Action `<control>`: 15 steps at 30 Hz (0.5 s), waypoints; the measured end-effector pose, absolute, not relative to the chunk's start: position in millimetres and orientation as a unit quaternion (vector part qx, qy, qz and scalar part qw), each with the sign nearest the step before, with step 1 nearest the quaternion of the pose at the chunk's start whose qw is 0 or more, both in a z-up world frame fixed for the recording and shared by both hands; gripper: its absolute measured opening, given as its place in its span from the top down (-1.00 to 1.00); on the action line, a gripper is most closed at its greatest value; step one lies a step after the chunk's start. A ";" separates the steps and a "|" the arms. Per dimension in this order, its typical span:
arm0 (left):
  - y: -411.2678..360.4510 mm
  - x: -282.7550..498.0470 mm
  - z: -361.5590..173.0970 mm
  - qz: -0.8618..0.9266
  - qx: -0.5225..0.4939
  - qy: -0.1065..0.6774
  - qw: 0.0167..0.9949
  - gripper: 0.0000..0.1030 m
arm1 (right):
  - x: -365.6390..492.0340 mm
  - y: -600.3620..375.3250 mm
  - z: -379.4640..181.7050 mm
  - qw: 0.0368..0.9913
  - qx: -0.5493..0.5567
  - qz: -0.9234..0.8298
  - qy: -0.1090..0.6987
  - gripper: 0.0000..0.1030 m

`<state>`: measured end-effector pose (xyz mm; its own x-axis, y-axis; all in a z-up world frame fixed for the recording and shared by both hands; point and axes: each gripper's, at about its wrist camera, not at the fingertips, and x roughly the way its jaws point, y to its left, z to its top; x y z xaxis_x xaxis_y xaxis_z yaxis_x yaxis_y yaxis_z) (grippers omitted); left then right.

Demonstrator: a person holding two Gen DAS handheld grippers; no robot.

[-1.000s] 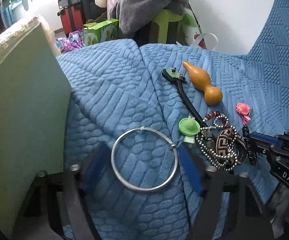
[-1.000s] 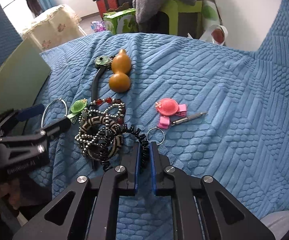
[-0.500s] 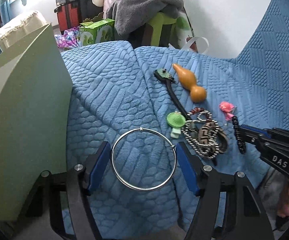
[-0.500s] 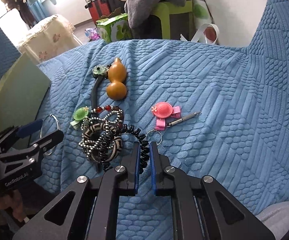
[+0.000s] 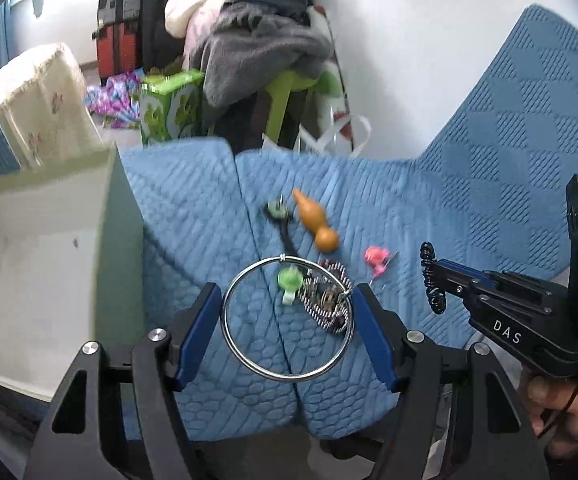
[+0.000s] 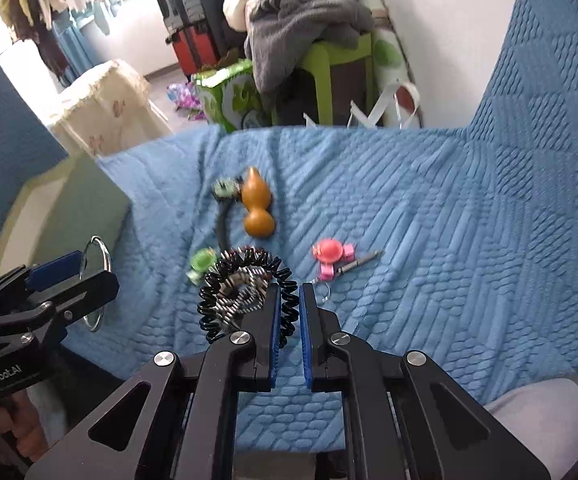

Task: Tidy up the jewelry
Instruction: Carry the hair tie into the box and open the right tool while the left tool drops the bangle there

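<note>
— Both of my hands are rising off the blue bedspread (image 5: 193,216) compared with a second ago, and each one is bringing something up with it.

— What are they carrying?

— I'm clamping the silver bangle (image 5: 287,318) across its width in my left hand-held gripper (image 5: 287,340), ring lying flat between the pads. My right hand-held gripper (image 6: 289,332) is pinched shut on the black coiled band (image 6: 245,288), which is dangling off to its left.

— Where are they going?

— I'm judging the pale green box (image 5: 41,272). It's sitting just left of my left hand, open side facing it, so that hand is nearer; nothing is showing inside.

— And the rest?

— The gourd pendant (image 6: 257,208), pink clip (image 6: 329,254) and bead tangle (image 5: 325,300) are lying on the bedspread.
</note>
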<state>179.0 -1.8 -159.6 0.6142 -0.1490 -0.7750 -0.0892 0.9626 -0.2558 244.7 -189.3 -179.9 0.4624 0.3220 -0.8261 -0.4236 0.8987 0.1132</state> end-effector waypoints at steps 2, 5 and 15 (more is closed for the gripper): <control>4.0 177.2 -138.6 -0.019 -0.134 0.426 0.895 -0.32 | 242.0 -187.1 -159.8 0.860 -0.046 0.218 0.459 0.87; 13.1 175.3 -112.4 -0.021 -0.131 0.412 0.901 -0.32 | 239.0 -182.4 -134.3 0.870 -0.042 0.217 0.441 0.87; 47.9 159.5 -44.3 -0.018 -0.110 0.365 0.924 -0.32 | 224.4 -143.9 -47.1 0.893 -0.036 0.240 0.379 0.87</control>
